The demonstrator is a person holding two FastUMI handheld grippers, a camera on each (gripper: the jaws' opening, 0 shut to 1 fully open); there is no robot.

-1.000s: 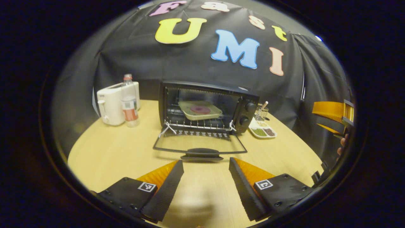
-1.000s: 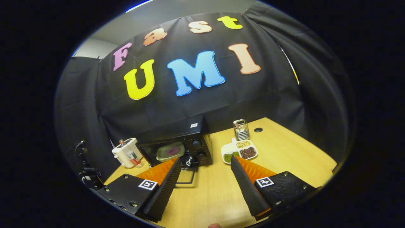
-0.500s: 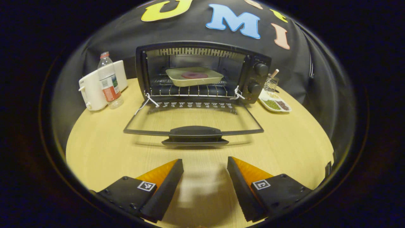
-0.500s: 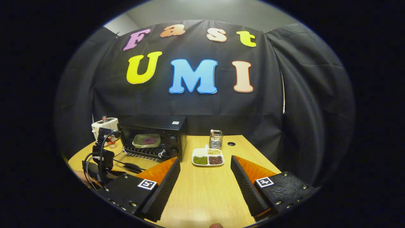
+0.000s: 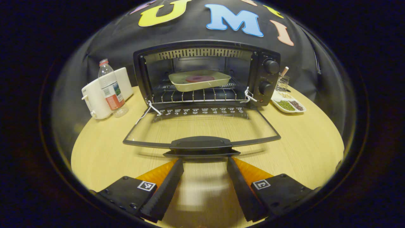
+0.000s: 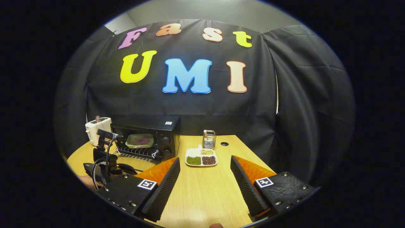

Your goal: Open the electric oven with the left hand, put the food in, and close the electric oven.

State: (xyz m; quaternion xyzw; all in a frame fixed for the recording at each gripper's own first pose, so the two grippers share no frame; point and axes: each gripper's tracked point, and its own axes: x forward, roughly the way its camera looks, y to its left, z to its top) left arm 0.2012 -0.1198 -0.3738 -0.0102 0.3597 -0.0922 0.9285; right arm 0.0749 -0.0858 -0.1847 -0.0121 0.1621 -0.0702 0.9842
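The black electric oven stands open, its glass door folded down flat over the wooden table. A pale tray holding a round reddish piece of food rests on the rack inside. My left gripper is open, low over the table, with its fingertips just under the front of the door handle, one at each side of it. My right gripper is open and holds nothing, well back to the right of the oven. In the right gripper view the left gripper sits in front of the oven door.
A white toaster and a plastic bottle stand left of the oven. A white divided dish of beans and a wire holder sit on its right. The table has a cable hole at the back.
My left gripper has moved forward and down, so its fingertips now reach the door handle. My right gripper has drawn back from the oven and levelled out, still open.
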